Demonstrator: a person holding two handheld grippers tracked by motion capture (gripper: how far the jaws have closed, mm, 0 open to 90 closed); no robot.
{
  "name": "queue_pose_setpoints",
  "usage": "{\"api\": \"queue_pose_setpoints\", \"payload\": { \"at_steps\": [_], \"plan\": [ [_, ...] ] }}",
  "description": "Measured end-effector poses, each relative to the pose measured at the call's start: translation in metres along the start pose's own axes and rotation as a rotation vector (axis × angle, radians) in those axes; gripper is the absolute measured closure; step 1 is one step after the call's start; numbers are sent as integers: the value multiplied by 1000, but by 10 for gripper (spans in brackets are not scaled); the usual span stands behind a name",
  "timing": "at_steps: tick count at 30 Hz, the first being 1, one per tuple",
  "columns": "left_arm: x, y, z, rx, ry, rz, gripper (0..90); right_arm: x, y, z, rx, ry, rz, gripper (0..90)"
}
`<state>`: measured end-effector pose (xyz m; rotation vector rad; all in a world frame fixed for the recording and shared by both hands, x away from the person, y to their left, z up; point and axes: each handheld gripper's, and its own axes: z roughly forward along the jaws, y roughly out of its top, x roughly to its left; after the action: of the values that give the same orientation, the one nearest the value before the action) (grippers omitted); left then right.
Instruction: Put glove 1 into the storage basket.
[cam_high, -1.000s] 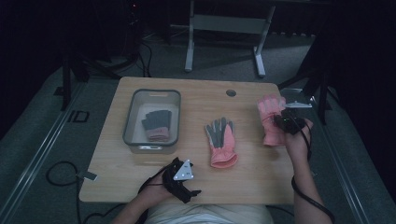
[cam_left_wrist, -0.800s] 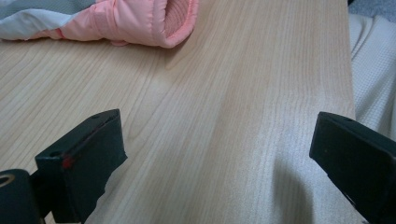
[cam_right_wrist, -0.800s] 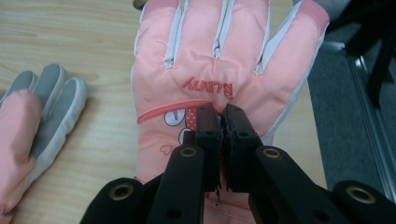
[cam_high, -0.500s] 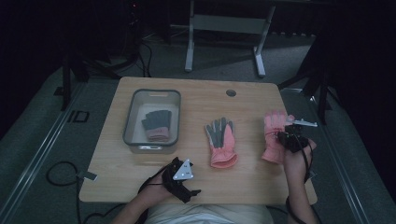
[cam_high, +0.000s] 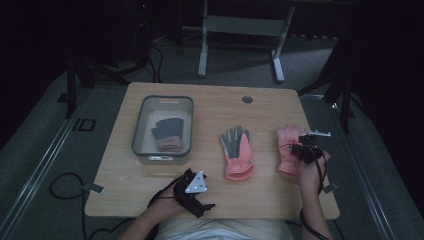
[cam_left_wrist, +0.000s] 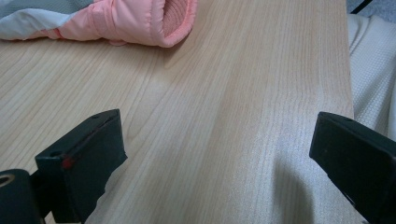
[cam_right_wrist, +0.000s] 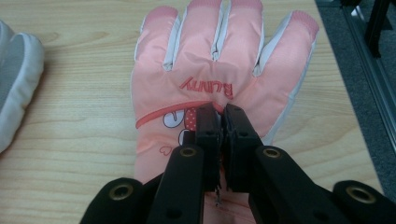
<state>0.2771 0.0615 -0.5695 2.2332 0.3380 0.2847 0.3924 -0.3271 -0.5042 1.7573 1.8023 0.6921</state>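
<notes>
Dark room around a pale wooden table (cam_high: 210, 107). Right tongs (cam_right_wrist: 218, 114) closed, pinching the fabric on the back of a pink glove (cam_right_wrist: 210, 70) lying flat near the table's right edge, fingers pointing away from the person. Second pink glove (cam_high: 236, 150) lies palm up mid-table, apart from the first. Left tongs (cam_high: 192, 192) wide open, nothing between them, low over the near edge. Grey bin (cam_high: 162, 102) at left holds another glove (cam_high: 166, 132).

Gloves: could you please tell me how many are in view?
3: one in the grey bin at the left, one palm-up mid-table, one pink glove pinched by the right tool. More may hide underneath.
</notes>
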Motion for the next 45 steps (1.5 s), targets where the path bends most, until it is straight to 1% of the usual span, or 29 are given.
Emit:
{"api": "queue_pose_setpoints", "payload": {
  "at_steps": [3, 4, 5, 8, 9, 10, 12, 15, 19, 20, 21, 22, 24, 25, 26, 27, 28, 29, 30, 31, 32, 34, 36, 38, 39, 41, 45],
  "plan": [
    [0, 0, 0, 0, -2, 0, 29, 0, 0, 8, 10, 2, 5, 852],
    [0, 0, 0, 0, -2, 0, 29, 1, 0, 11, 16, 9, 8, 850],
    [0, 0, 0, 0, 0, 1, 29, 1, 0, 14, 21, 10, 4, 848],
    [0, 0, 0, 1, -2, 3, 29, 1, -1, 18, 27, 20, 1, 840],
    [0, 0, 0, 3, -2, 3, 29, 2, -1, 20, 31, 21, -2, 839],
    [0, 0, 0, 2, -2, 3, 29, 4, -2, 23, 40, 25, -20, 830],
    [0, 0, 0, -1, -2, 1, 29, 3, -2, 25, 41, 27, -26, 824],
    [0, 0, 0, 3, -3, 6, 29, 1, -4, 27, 38, 43, -32, 815],
    [0, 0, 0, 0, -3, 2, 29, 0, -3, 27, 45, 52, -64, 783],
    [0, 0, 0, 2, -4, 3, 29, 0, -3, 27, 45, 52, -64, 783],
    [0, 0, 0, 1, -5, 2, 29, -1, -1, 24, 46, 62, -87, 734],
    [0, 0, 0, 2, -5, 3, 29, -2, 0, 22, 44, 71, -107, 710],
    [0, 0, 1, 4, -4, 5, 29, -5, 1, 17, 43, 88, -124, 672],
    [1, 0, 1, 7, -5, 5, 29, -6, 1, 16, 41, 106, -144, 645],
    [1, 0, 1, 7, -5, 5, 29, -6, 1, 16, 41, 106, -144, 645],
    [1, 0, 1, 6, -5, 5, 29, -7, 1, 14, 40, 118, -166, 626],
    [1, 0, 1, 6, -5, 5, 29, -7, 1, 14, 40, 118, -166, 626],
    [0, 0, 1, 5, -3, 6, 29, -8, 2, 12, 40, 119, -186, 602],
    [0, 0, 1, 7, -3, 8, 31, -10, 6, 10, 47, 138, -225, 568],
    [0, 0, 1, 8, -4, 7, 31, -11, 7, 10, 44, 139, -239, 569],
    [0, 0, 1, 8, -5, 6, 31, -11, 10, 11, 56, 135, -257, 574],
    [0, 0, 1, 7, -5, 5, 31, -11, 11, 11, 63, 135, -259, 585],
    [0, 0, 1, 9, -5, 6, 31, -9, 9, 18, 79, 117, -272, 572],
    [0, 0, 1, 9, -6, 5, 31, -8, 8, 20, 81, 108, -270, 571],
    [0, 0, 1, 9, -7, 5, 31, -6, 5, 23, 76, 96, -284, 554],
    [0, -1, 1, 7, -8, 5, 31, -5, 2, 25, 68, 88, -302, 540],
    [0, -1, 1, 9, -10, 3, 31, -7, -3, 26, 36, 98, -295, 507]
  ]
}}
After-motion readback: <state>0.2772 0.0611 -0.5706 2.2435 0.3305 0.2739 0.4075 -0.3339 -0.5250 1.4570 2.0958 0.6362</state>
